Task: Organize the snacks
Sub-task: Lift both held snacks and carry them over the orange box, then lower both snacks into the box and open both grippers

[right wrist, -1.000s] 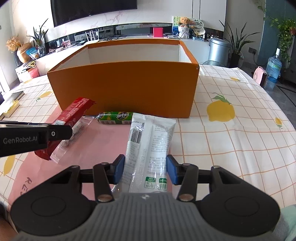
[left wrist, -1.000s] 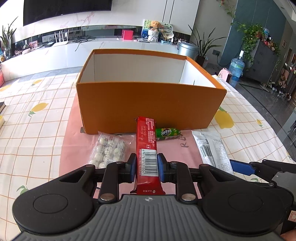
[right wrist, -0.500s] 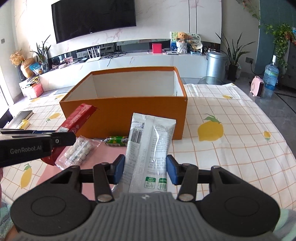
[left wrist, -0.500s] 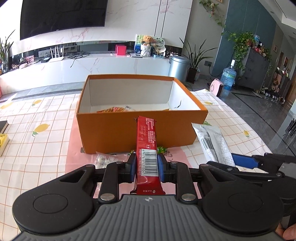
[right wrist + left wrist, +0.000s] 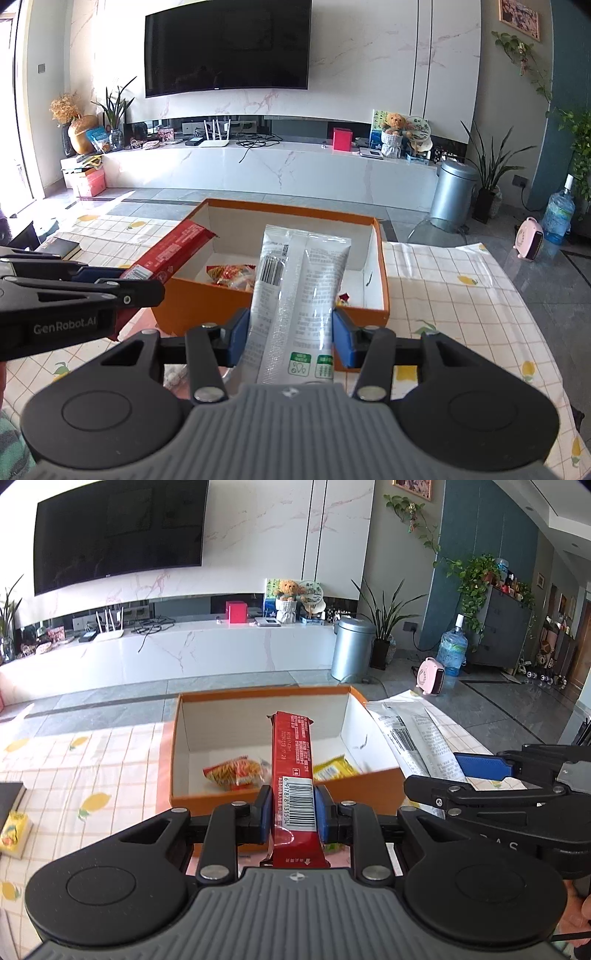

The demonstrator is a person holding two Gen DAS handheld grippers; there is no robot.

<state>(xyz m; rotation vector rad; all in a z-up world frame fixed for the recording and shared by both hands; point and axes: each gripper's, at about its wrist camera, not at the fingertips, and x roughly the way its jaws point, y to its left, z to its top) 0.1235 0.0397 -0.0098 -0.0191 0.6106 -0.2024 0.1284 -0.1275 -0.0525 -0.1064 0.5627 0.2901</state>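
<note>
Left gripper (image 5: 291, 808) pinched a red snack bar (image 5: 292, 771) and right gripper (image 5: 289, 338) a white snack pouch (image 5: 295, 295), both held above the orange box (image 5: 382, 295), evidently for dropping in.

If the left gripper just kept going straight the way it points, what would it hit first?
Probably the orange box: the left gripper, shut on the red snack bar, points at its near wall and open top. The bar's tip leads; depth is uncertain, so it might clear the rim.
</note>
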